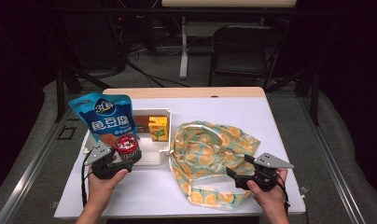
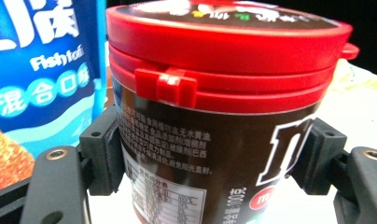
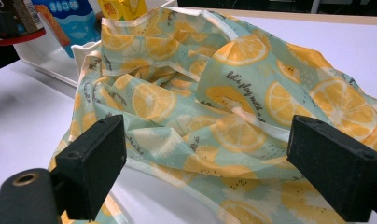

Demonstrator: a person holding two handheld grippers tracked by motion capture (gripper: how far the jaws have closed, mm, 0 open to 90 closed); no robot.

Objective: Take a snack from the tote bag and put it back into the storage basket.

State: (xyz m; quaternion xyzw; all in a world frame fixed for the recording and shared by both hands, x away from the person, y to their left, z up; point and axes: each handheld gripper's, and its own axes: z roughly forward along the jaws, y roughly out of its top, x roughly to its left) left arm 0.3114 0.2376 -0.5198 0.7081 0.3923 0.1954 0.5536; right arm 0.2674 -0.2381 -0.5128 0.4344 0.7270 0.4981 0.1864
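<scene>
I have the jar (image 2: 214,121) clamped in my left gripper (image 1: 115,161), jaws pressed on either side of its brown body just under the red lid (image 2: 224,32), and it sits upright between them. It is lifted off the bench (image 1: 280,116), just in front of the white tray (image 1: 154,156) it seems to belong with. My right gripper (image 1: 245,176) stands wide with nothing in it, hovering low over the near edge of the lemon-print bag (image 1: 210,149), which lies slack and crumpled to the right of the tray.

As I judge it, the picking is done and the packing is not: the jar is in hand, but the bag is not yet held open, and the blue pouch (image 1: 105,119) and yellow carton (image 1: 158,128) are not yet packed, the pouch standing just beyond my left gripper, the carton in the tray.

Room is fair. Between my two grippers the bench is bare, so the jar has an open path rightward to the bag. Close on my left gripper's far side are the tray rim and the pouch, which I could nudge. My right gripper is near the bench's front edge, and the bag's strap (image 1: 224,198) trails almost to that edge.
</scene>
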